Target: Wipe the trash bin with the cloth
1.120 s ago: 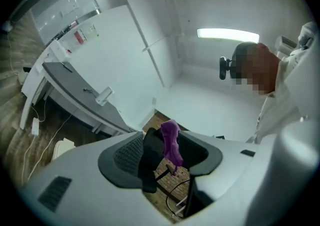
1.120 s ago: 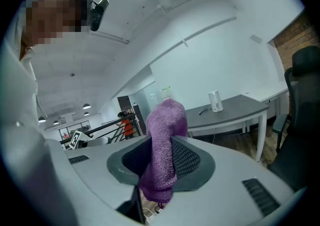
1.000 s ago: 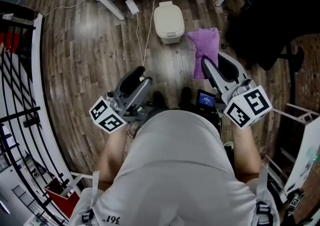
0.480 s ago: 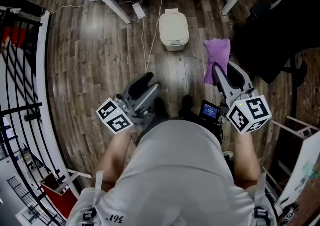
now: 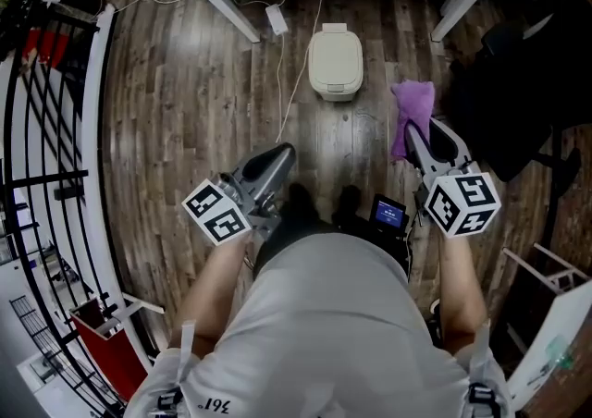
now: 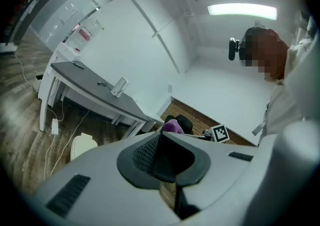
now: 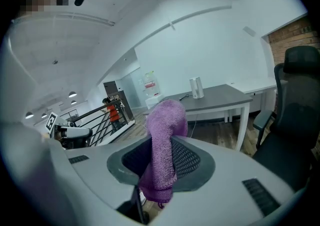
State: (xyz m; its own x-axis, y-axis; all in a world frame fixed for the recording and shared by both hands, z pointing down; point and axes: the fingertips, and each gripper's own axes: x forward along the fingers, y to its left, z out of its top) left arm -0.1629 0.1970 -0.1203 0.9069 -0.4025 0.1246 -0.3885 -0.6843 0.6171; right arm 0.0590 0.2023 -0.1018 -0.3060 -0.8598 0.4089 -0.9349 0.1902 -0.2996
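a pale grey t-shirt [image 5: 324, 314] is worn, marked with a small dark print [image 5: 215, 404] at its hem, and dark strap buckles [image 5: 476, 395] are seen at both lower corners. dark shoes [image 5: 298, 196] are worn. a black device [image 5: 388, 213] with a lit blue screen is carried at the waist. the left gripper [image 5: 282, 152] and right gripper [image 5: 418, 141] are cased in smooth grey shells, fitted with black mesh-textured pads [image 6: 145, 152] and dark slots; the left one's jaws have just been closed together. each is fitted with a white marker cube [image 5: 217, 213] printed with black squares.
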